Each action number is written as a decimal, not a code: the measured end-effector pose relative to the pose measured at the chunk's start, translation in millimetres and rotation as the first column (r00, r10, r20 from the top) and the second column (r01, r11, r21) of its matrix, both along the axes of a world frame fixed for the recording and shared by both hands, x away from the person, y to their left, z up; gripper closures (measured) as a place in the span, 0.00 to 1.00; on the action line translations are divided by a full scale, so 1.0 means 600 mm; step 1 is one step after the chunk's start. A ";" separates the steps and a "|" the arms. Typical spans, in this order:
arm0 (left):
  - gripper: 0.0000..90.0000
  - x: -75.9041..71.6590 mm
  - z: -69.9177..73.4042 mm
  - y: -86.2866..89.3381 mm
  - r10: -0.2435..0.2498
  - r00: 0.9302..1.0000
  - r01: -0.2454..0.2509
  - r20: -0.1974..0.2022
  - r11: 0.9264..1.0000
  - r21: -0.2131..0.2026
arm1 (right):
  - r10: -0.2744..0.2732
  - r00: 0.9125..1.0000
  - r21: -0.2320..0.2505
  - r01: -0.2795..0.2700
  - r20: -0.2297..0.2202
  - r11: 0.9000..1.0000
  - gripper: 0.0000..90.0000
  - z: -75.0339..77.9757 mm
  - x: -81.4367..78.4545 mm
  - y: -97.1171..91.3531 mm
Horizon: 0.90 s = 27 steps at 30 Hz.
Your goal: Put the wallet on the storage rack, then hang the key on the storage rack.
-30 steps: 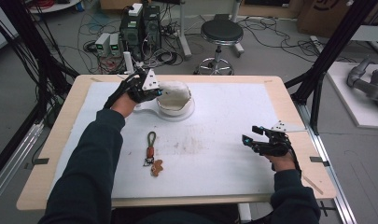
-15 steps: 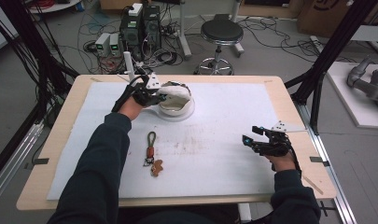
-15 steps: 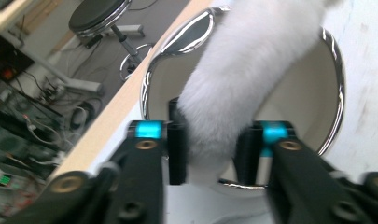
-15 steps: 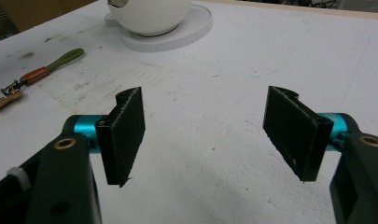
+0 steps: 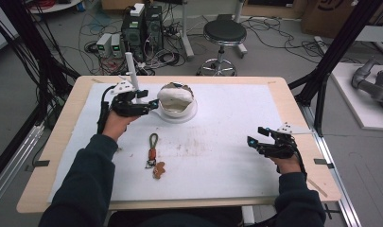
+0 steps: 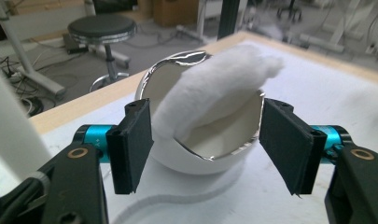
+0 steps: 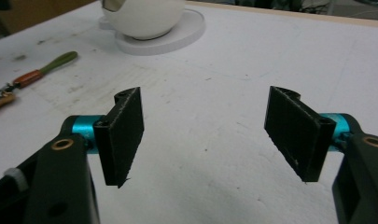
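While the left gripper point(image 5: 153, 105) stands just beside the white bowl point(image 5: 176, 105) at the far side of the table point(image 5: 293, 101), its jaws have just been opening and now stand apart with nothing pressed between them. In the left gripper view the pads frame the bowl's near wall without touching it.

The bowl sits on a white round base point(image 5: 191, 115) on the white mat point(image 5: 227, 142), left of centre at the far edge. It is rounded, with a shiny metallic rim point(image 6: 186, 57), and looks like glazed ceramic: judged rigid, smooth, likely slippery and breakable if knocked. A white cloth point(image 6: 214, 88) is draped over its rim and down into the hollow. The cloth is judged soft, light and limp; it would fold under any grip and could snag on the rim.

Recommended hold for the cloth: pinch the raised fold above the rim, clear of the ceramic. For the bowl: one pad inside, one outside the wall, gently.

The right gripper point(image 5: 262, 137) rests near the right edge, well apart from the bowl, jaws wide and empty. A keychain point(image 5: 153, 156) lies near the mat's middle, untouched.
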<state>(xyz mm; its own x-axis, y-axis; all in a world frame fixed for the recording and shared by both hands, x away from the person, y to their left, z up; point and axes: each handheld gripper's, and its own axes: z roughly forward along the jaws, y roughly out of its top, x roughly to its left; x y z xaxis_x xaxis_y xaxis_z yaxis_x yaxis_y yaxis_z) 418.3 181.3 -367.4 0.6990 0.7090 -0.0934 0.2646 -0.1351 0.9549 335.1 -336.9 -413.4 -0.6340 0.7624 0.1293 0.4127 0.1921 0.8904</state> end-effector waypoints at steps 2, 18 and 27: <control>0.31 -0.019 -0.009 0.011 0.023 1.000 -0.023 0.009 0.999 -0.022 | -0.021 1.000 -0.017 0.021 0.009 1.000 0.28 0.002 0.001 0.001; 0.21 -0.095 -0.055 0.062 0.162 0.986 -0.161 0.044 0.987 -0.012 | -0.130 0.991 -0.085 0.132 0.036 0.988 0.24 0.008 0.003 0.006; 0.21 -0.108 -0.058 0.056 0.175 0.984 -0.176 0.031 0.984 0.018 | -0.139 0.989 -0.064 0.142 0.043 0.988 0.24 0.011 -0.003 -0.002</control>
<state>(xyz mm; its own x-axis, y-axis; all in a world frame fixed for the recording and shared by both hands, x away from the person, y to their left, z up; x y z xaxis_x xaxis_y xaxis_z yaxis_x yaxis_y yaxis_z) 353.2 214.9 -402.2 0.5656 0.8225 -0.0589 0.2580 -0.1087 0.9600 333.2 -338.0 -406.6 -0.5236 0.8503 0.0528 0.4055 0.1942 0.8932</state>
